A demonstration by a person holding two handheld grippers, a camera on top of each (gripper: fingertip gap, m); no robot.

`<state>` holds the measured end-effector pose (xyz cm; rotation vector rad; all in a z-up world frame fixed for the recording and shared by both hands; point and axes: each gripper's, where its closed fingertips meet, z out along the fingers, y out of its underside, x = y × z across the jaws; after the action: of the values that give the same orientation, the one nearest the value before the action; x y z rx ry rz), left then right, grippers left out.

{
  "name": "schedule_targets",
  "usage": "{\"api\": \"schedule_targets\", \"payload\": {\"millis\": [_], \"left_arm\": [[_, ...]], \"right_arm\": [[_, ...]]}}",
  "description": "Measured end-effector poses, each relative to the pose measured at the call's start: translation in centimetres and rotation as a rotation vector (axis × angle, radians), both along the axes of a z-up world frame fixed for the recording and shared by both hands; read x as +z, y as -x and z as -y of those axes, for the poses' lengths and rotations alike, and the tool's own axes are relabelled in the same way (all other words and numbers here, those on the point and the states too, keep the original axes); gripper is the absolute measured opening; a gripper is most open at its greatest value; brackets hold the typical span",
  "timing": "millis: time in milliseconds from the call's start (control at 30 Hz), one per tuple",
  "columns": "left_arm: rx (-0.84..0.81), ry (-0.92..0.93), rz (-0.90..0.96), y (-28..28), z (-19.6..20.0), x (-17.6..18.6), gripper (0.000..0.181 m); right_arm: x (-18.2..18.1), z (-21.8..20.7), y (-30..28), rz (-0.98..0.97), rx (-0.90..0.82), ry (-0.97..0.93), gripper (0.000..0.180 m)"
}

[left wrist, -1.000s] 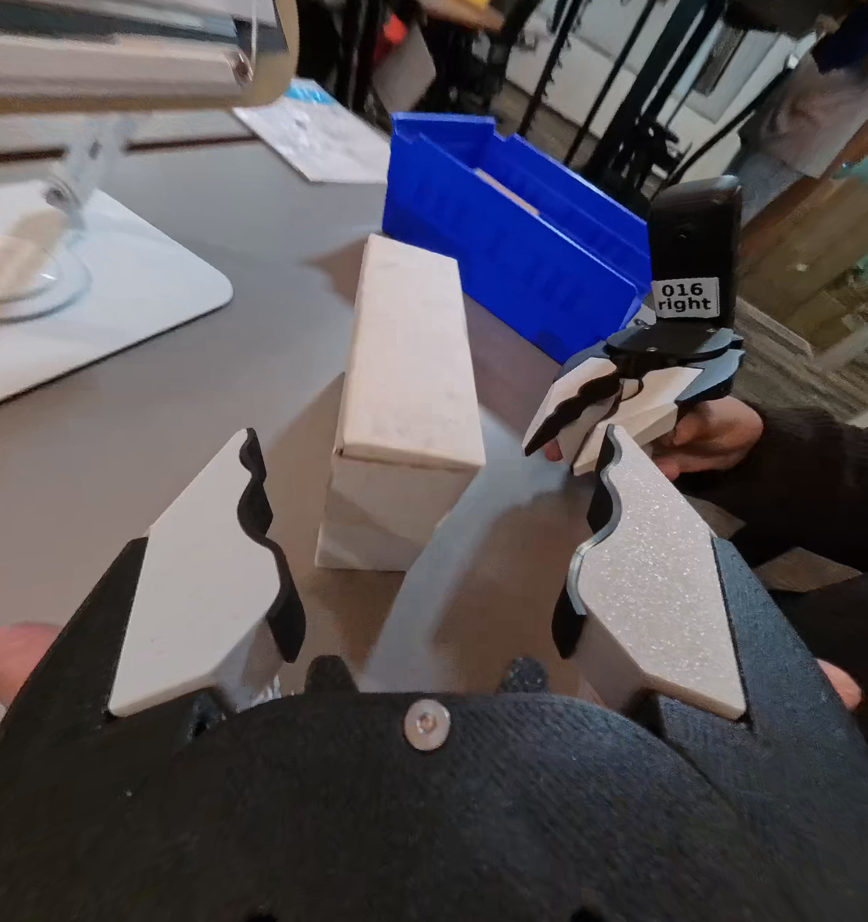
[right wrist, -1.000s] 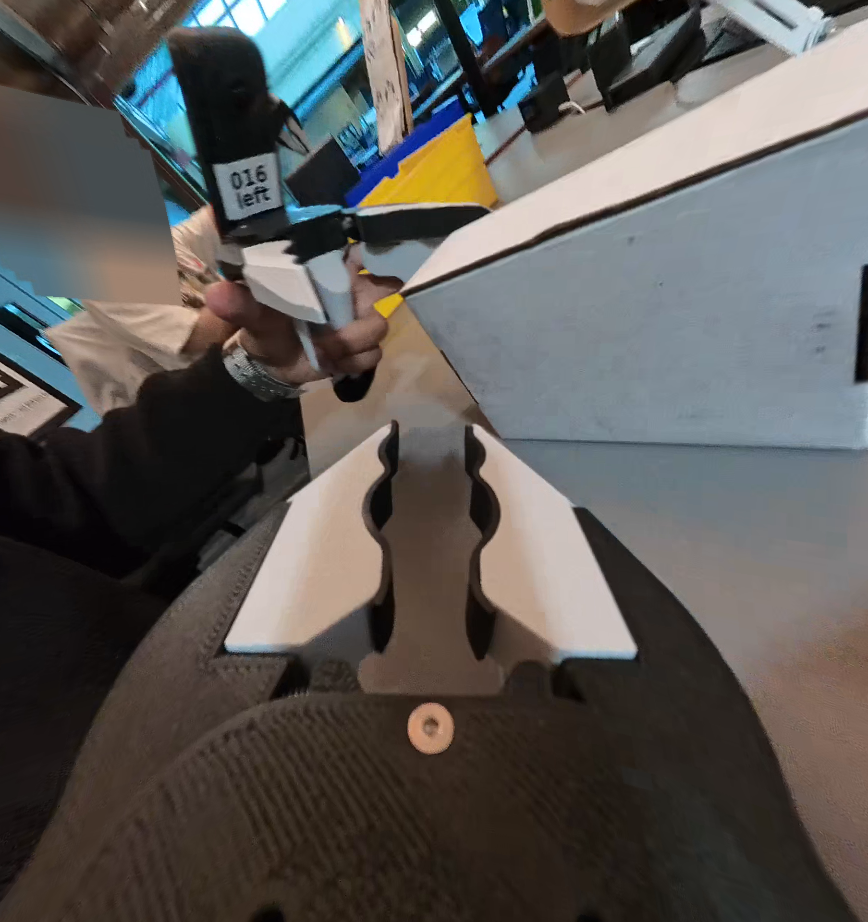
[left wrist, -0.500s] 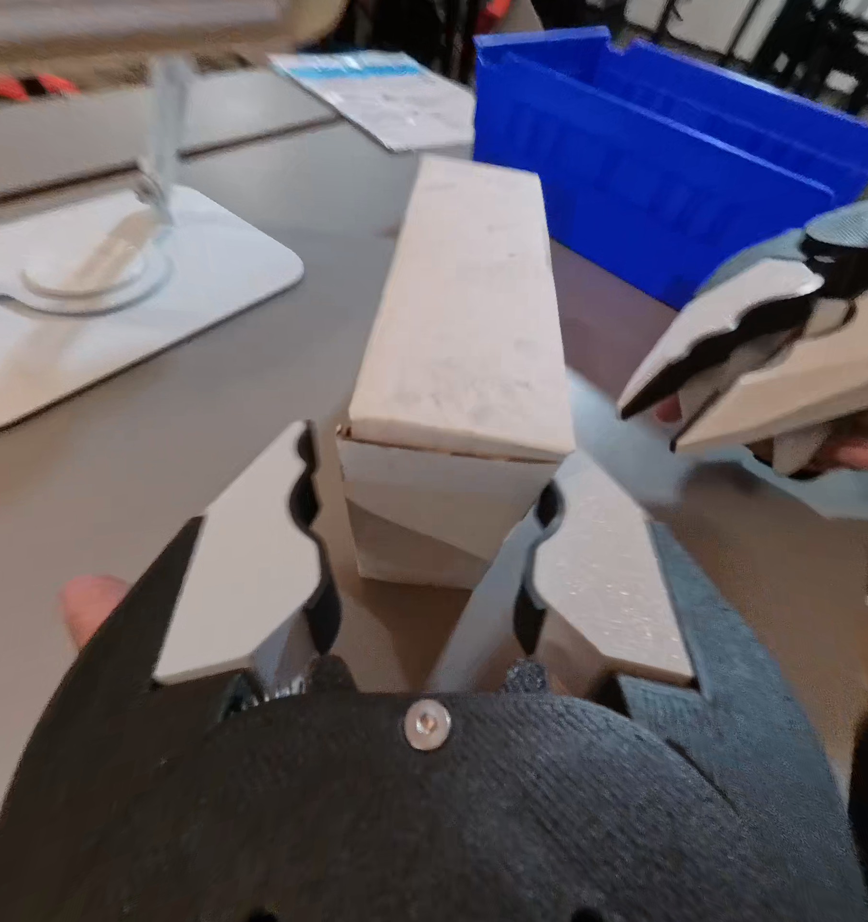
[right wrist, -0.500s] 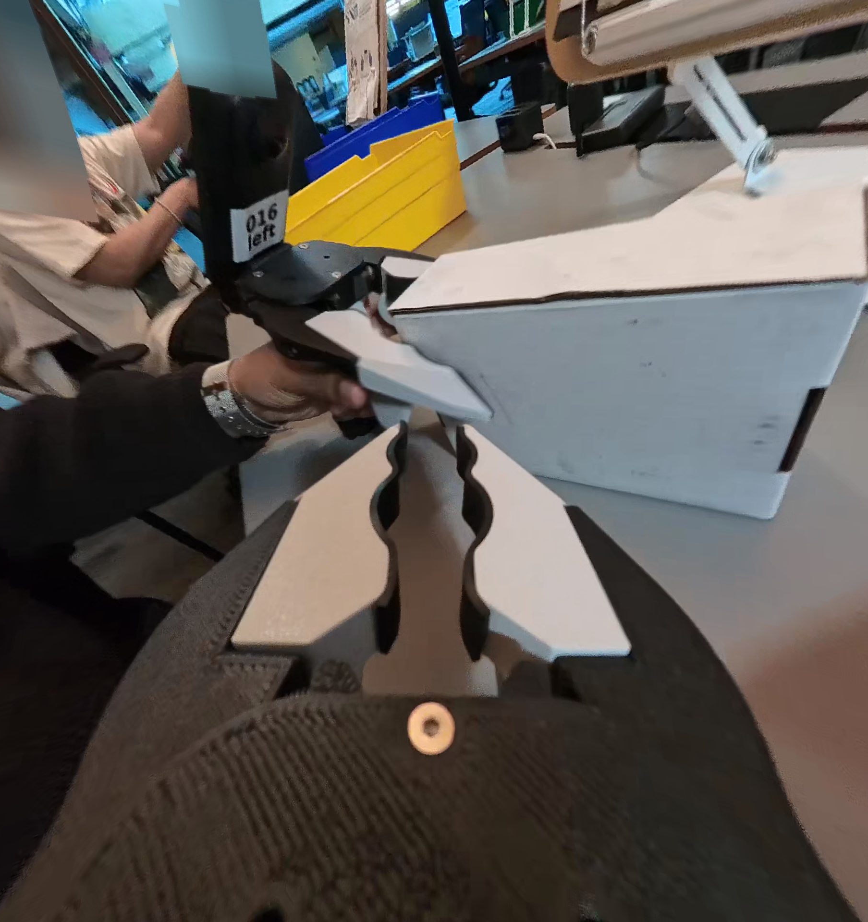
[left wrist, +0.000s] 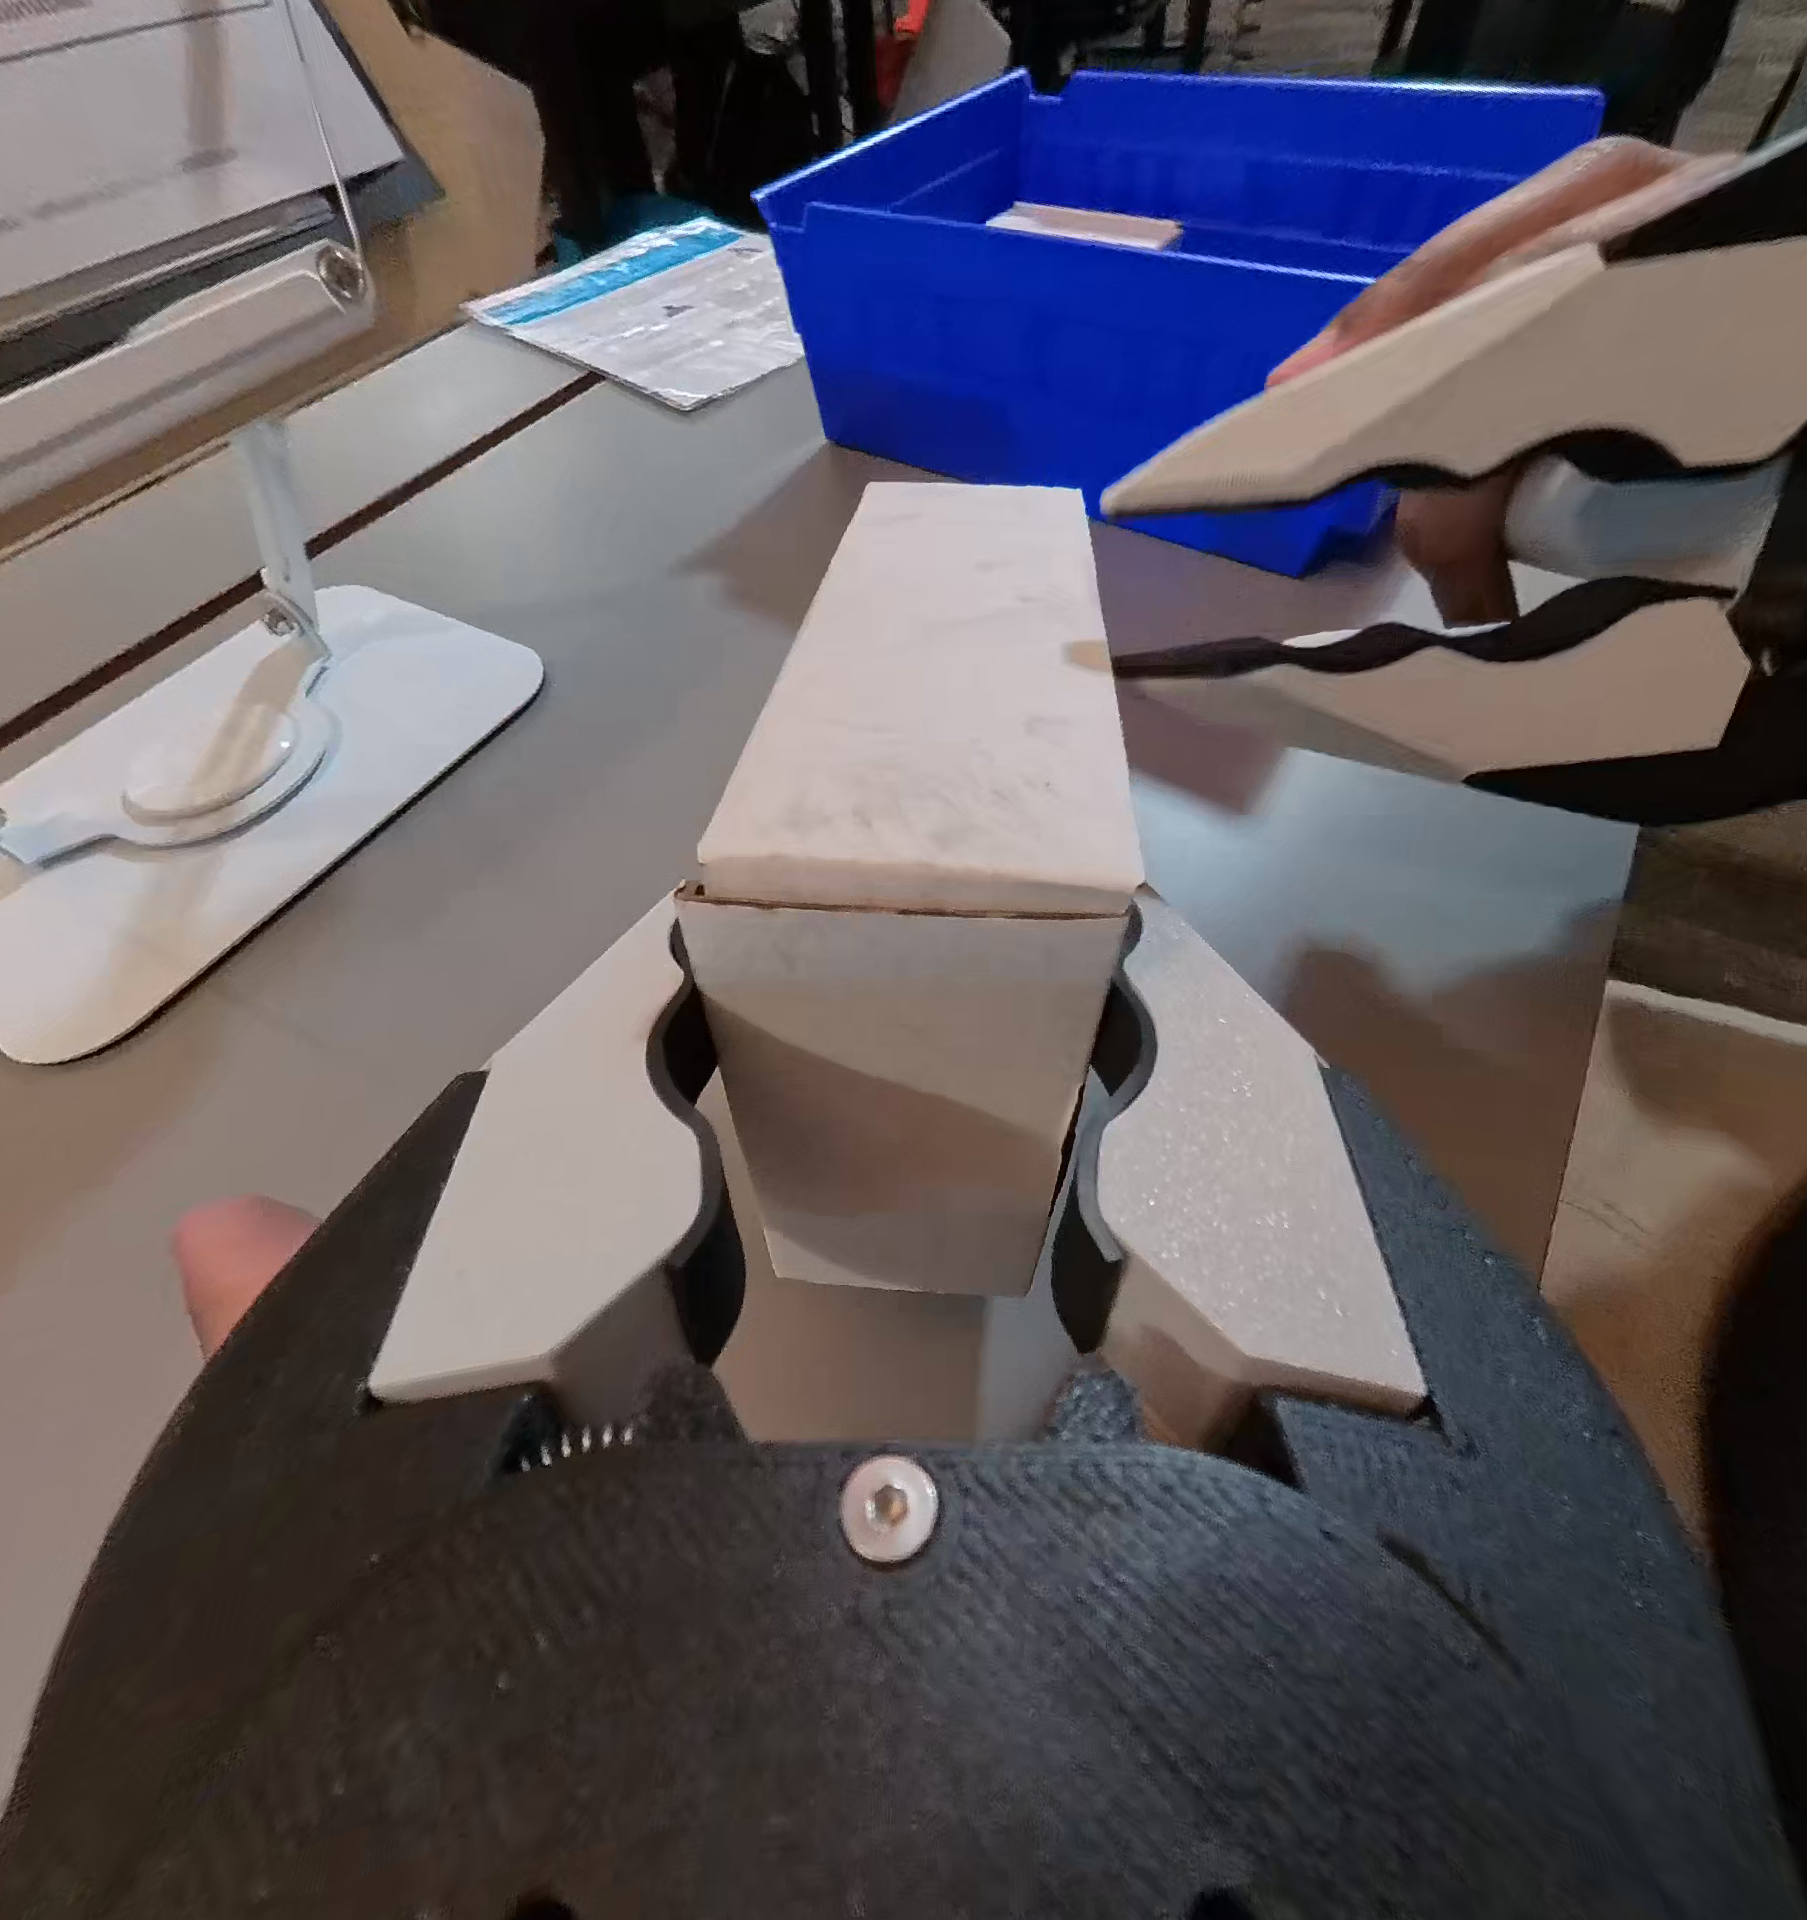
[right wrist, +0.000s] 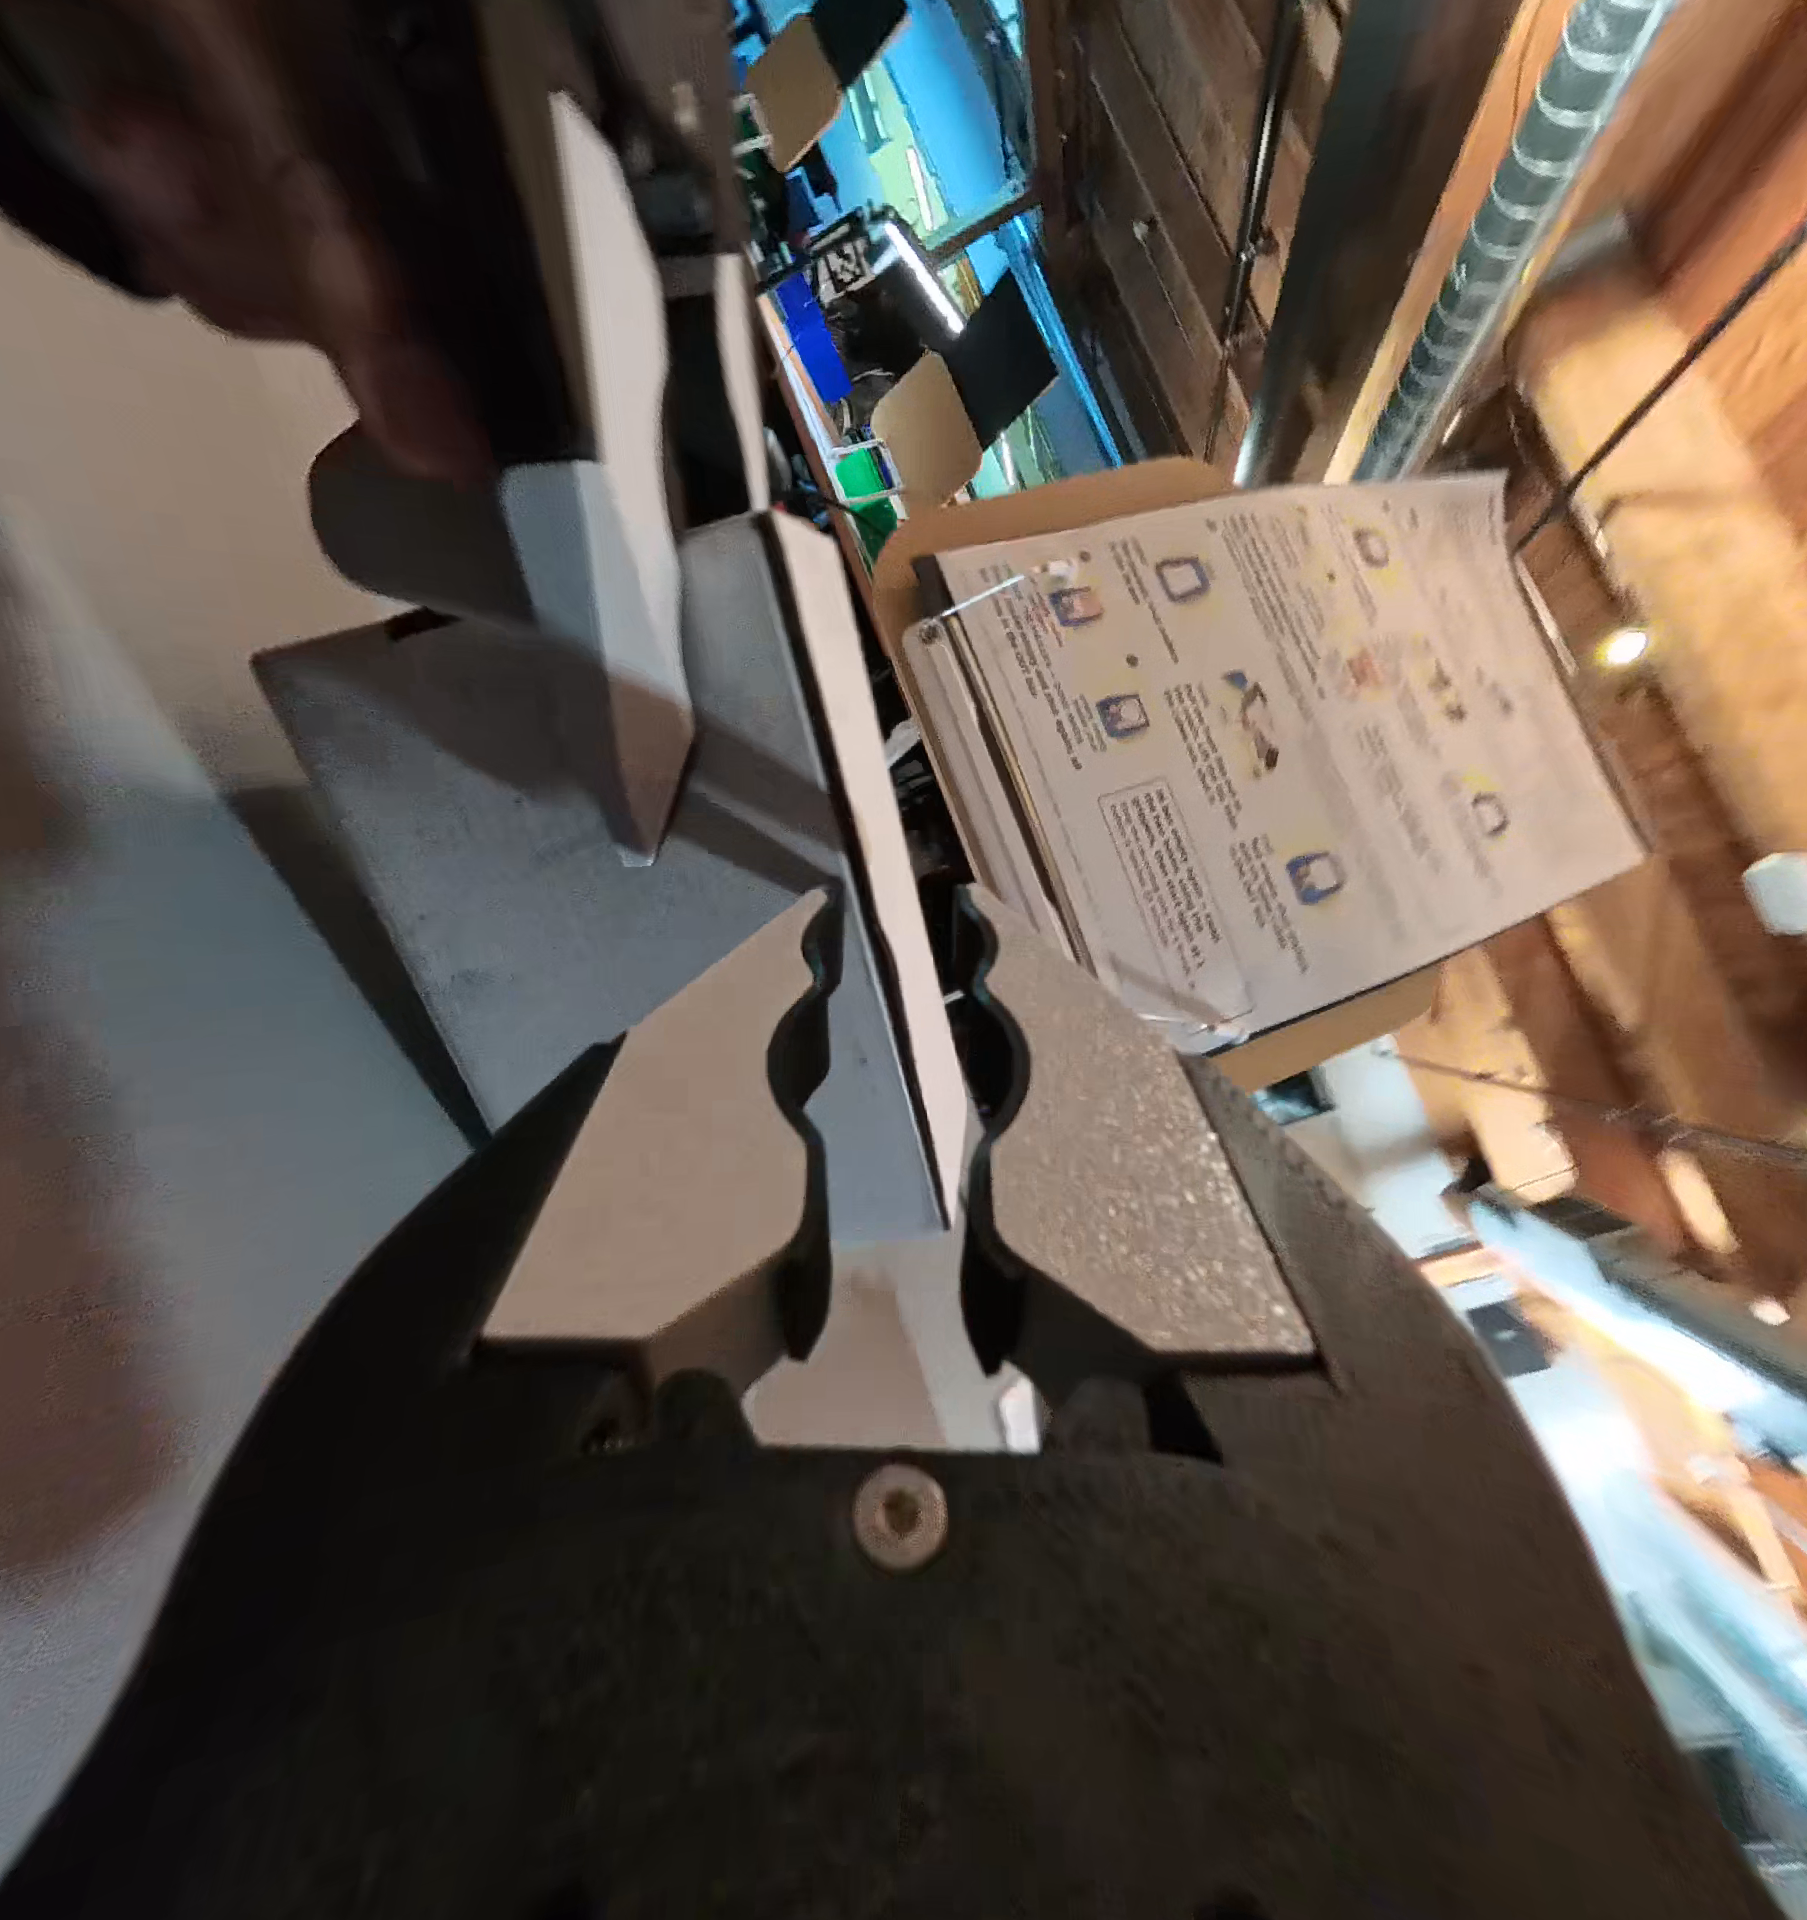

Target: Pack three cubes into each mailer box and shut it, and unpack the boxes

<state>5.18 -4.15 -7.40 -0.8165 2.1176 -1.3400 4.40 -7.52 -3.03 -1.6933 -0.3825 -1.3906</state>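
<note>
At the far left of the left wrist view a white document stand (left wrist: 244, 821) sits on the grey table (left wrist: 525, 582), well clear of the work. In the middle lies the white mailer box (left wrist: 930, 748), lid down, its long axis running straight away from the left gripper (left wrist: 899, 1101) toward the blue bin (left wrist: 1169, 301) at the far right. That gripper has the near end of the box between its fingers (left wrist: 566, 1174), which are spread to the box's width, each pad against a side wall (a bracing hold, by the look of it).

To the right, the right gripper (left wrist: 1127, 577) comes in from the side, across the long axis, roughly halfway along the box. Its own view is rolled over and partly blurred, yet shows the right gripper (right wrist: 894, 971) a narrow gap apart with the edge of the lid (right wrist: 878, 831) standing between the pads; whether they press on the card I cannot tell.

I judge this to be unpacking: the lid's long right edge is what the next lift turns on, and the right gripper is the nearer one to it.
</note>
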Motion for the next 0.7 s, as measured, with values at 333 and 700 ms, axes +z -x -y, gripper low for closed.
{"api": "schedule_targets", "payload": {"millis": [333,700], "left_arm": [[-0.002,-0.069,0.051,1.2,-0.1,0.4,0.071],[-0.028,-0.040,0.020,1.0,-0.3,-0.3,0.072]], "right_arm": [[0.4,-0.1,1.7,0.125,0.028,0.076,0.016],[-0.6,0.2,1.0,-0.099,0.083,0.004,0.017]]}}
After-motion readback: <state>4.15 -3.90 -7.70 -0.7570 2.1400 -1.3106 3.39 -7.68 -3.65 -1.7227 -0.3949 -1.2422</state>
